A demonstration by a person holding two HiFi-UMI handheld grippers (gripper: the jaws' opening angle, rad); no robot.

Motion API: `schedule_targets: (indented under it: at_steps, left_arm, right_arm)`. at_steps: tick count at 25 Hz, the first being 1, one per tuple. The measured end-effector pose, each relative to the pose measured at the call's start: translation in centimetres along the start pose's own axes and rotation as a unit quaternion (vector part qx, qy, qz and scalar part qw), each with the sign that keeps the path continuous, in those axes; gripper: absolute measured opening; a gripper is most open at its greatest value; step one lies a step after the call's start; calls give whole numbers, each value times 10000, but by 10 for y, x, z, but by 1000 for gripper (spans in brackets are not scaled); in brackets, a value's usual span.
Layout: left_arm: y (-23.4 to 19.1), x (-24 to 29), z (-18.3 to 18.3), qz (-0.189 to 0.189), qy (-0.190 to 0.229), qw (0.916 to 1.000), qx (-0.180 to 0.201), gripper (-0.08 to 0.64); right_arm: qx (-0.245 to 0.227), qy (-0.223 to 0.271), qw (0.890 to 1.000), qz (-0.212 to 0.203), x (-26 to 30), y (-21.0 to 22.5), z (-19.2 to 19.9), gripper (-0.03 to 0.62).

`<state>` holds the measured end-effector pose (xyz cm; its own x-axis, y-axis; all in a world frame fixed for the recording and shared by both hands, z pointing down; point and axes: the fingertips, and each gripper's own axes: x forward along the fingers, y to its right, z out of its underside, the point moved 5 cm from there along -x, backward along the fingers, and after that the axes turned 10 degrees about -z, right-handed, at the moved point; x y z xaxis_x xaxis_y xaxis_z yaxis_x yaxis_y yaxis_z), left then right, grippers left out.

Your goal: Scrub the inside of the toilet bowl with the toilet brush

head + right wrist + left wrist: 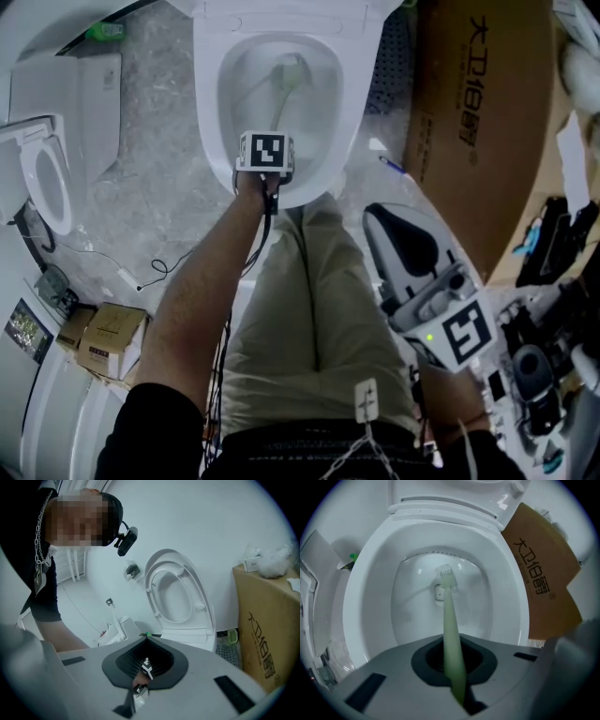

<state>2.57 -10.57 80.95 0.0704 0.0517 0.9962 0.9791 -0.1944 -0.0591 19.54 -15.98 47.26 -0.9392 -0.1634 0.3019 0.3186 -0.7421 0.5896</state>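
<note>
The white toilet bowl point(208, 103) stands open right ahead, its lid point(178, 592) raised against the wall. A pale green toilet brush point(284, 80) reaches down into the bowl, its head near the outlet at the bottom point(445, 576). My left gripper point(269, 142) hovers over the bowl's front rim, shut on the brush handle point(451, 625), which runs out between the jaws point(452, 667). My right gripper point(384, 220) is held off to the right beside the person's leg, away from the bowl. Its jaws point(140, 667) are shut with nothing in them.
A tall cardboard box point(478, 122) stands close to the bowl's right side. A second toilet point(47, 178) and small cartons point(103, 337) sit on the floor at the left, with cables point(155, 272) between. Equipment point(553, 244) clutters the far right.
</note>
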Motion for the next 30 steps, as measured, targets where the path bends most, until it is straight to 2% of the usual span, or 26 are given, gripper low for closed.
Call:
schedule_targets:
  at_steps: [3, 6, 11, 15, 19, 21, 25, 30]
  left_arm:
    - [2, 0, 6, -143, -38, 9994, 300, 2]
    - [10, 0, 12, -148, 24, 9969, 772, 2]
    - [13, -2, 24, -228, -82, 9877, 1544, 2]
    - [7, -3, 36, -337, -349, 9755, 2144, 2]
    - [3, -4, 51, -594, -600, 9535, 2894, 2]
    - [5, -4, 58, -575, -705, 9506, 2969, 2]
    - [0, -8, 68, -406, -914, 9574, 2707, 2]
    - [-18, -13, 72, -388, -1077, 9607, 2529, 2]
  right_arm:
    - [11, 16, 10000, -7, 0, -4, 1, 5]
    - [22, 58, 10000, -37, 3, -10, 1, 5]
    - [33, 53, 9999, -100, 12, -21, 2, 5]
    - [2, 70, 9999, -133, 15, -30, 3, 5]
    - [-25, 44, 9999, -153, 15, -38, 5, 5]
    - [-38, 39, 9999, -159, 16, -42, 6, 5]
    - [-67, 32, 9998, -198, 19, -52, 6, 5]
    - [-97, 38, 9997, -214, 20, -59, 7, 5]
